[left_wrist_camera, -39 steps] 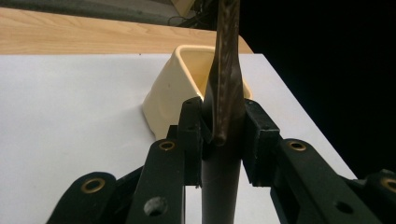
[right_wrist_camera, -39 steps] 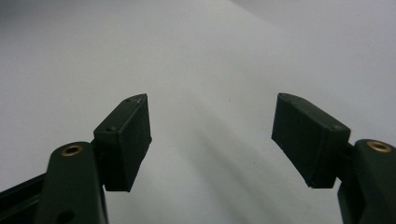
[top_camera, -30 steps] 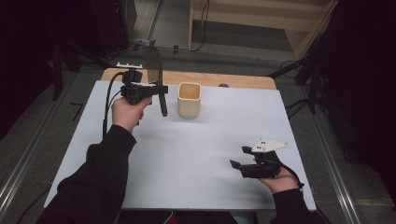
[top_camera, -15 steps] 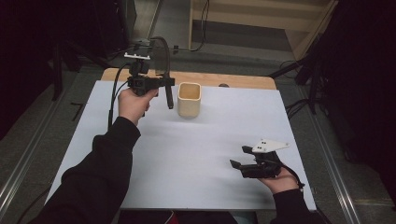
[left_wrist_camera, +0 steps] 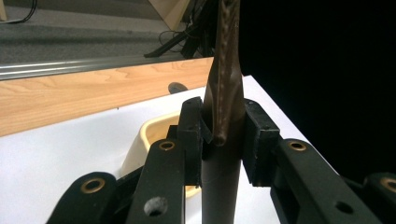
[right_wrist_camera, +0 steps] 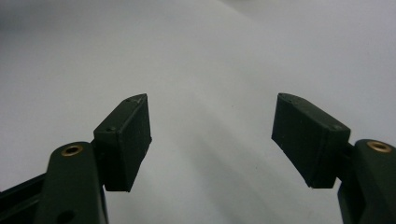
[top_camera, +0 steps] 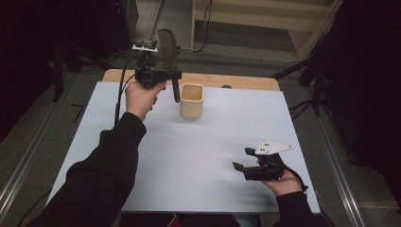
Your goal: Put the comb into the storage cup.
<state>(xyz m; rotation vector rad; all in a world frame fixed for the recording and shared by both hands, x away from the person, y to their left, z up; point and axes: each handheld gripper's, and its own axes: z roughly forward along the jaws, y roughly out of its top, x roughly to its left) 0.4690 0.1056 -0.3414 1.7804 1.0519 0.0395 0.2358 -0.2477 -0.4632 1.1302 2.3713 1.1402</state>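
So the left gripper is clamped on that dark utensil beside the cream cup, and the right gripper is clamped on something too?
Not quite. The right gripper holds nothing: the right gripper view shows its jaws apart over the bare white table. The left gripper does clamp the dark utensil by the cream cup.

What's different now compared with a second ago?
The left gripper, shut on a dark utensil, has lifted it and carried it toward the far edge of the table, still beside the cup. The right gripper stayed resting open near the front edge; the cup has not moved.
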